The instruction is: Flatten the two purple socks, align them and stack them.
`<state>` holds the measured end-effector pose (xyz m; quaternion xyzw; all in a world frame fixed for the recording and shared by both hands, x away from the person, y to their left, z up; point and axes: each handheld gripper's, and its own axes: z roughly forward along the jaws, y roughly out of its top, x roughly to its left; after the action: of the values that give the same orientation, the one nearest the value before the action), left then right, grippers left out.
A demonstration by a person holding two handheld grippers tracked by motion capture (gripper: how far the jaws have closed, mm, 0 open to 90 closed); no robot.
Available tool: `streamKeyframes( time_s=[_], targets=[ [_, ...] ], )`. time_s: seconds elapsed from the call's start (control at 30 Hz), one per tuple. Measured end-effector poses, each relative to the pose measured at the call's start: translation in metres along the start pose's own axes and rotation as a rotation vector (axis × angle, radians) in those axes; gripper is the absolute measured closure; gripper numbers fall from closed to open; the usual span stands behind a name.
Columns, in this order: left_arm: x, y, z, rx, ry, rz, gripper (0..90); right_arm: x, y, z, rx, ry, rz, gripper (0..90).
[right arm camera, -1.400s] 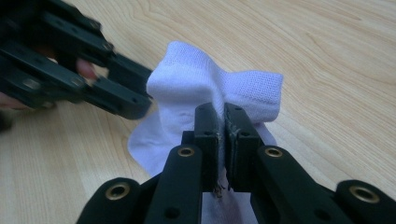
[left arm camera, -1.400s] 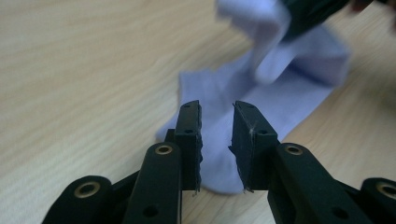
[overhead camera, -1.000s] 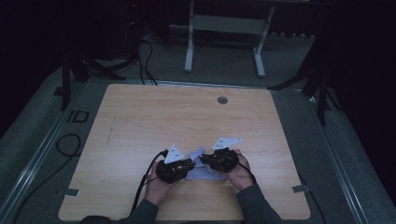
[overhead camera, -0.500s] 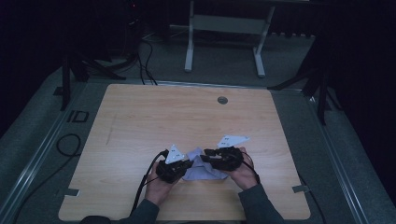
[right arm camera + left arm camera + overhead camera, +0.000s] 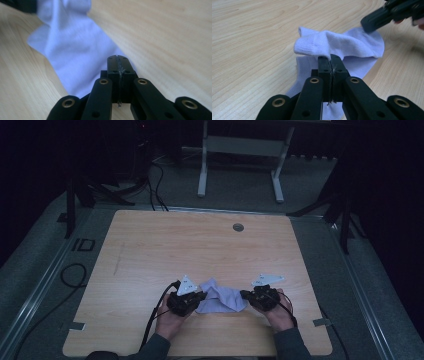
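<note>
A pale lilac sock (image 5: 218, 298) is stretched flat on the wooden table (image 5: 150, 250), near the front edge, between the two pairs of tongs. The left gripper (image 5: 196, 297) is held at the sock's left end, and in the left gripper view its jaws are seen pressed fully together, with the ribbed cuff (image 5: 312, 46) bunched up just beyond the tips and a thread of fabric pinched in the seam between them. The right gripper (image 5: 245, 295) is held at the sock's right end; in the right gripper view its jaws are likewise closed tight, with the sock's edge (image 5: 75, 50) caught at their tips and a little lint showing in the seam. The jaws of the right gripper have just been closing, with the sock's edge between them.

Compared with a second ago, the right hand (image 5: 280, 312) has been carried outward to the right, while the left hand (image 5: 170, 320) has been kept in place. The sock, formerly a crumpled heap between two grippers held close together, has been drawn out into a longer, flatter shape. The grey plate (image 5: 267, 280) on the right gripper is now seen well apart from the plate on the left one (image 5: 186, 285).
</note>
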<state>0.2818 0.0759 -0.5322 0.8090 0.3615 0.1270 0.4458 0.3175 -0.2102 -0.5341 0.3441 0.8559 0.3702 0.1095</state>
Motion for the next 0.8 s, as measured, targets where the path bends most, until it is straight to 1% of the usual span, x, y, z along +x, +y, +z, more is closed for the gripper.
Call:
streamKeyframes(
  time_s=[0.03,0.13,0.17,0.2,0.23,0.33,0.4,0.43,0.47,0.63,0.8],
  targets=[
    [0.000,0.000,0.000,-0.001,0.000,0.000,88.8,-0.002,-0.002,0.004,0.018,0.005,0.005,89.8],
    [0.000,0.001,-0.003,-0.003,-0.003,-0.001,88.8,-0.005,-0.005,0.013,0.059,-0.013,0.017,89.8],
    [0.001,0.001,-0.003,-0.004,-0.003,0.000,88.8,-0.005,-0.007,0.017,0.080,-0.021,0.014,89.9],
    [0.001,0.001,-0.004,-0.007,-0.004,-0.004,88.9,-0.005,-0.007,0.017,0.073,-0.019,0.014,89.9],
    [0.001,0.001,-0.005,-0.007,-0.005,-0.005,88.8,-0.006,-0.007,0.017,0.071,-0.014,0.028,89.9],
    [0.001,0.002,-0.007,-0.007,-0.013,-0.013,88.7,-0.006,-0.008,0.017,0.072,-0.015,0.035,89.9],
    [0.002,0.001,-0.009,0.004,-0.017,-0.019,88.6,-0.006,-0.009,0.017,0.066,-0.011,0.053,89.9],
    [0.003,0.001,-0.009,0.008,-0.028,-0.028,88.6,-0.006,-0.009,0.017,0.064,-0.009,0.060,89.9],
    [0.003,0.001,-0.009,0.008,-0.028,-0.028,88.5,-0.006,-0.009,0.017,0.064,-0.009,0.060,89.9],
    [0.009,-0.002,-0.014,0.019,-0.048,-0.074,88.5,-0.007,-0.011,0.017,0.054,-0.008,0.068,89.9],
    [0.013,-0.005,-0.017,0.035,-0.057,-0.092,88.5,-0.008,-0.012,0.017,0.044,-0.002,0.079,89.9]
  ],
)
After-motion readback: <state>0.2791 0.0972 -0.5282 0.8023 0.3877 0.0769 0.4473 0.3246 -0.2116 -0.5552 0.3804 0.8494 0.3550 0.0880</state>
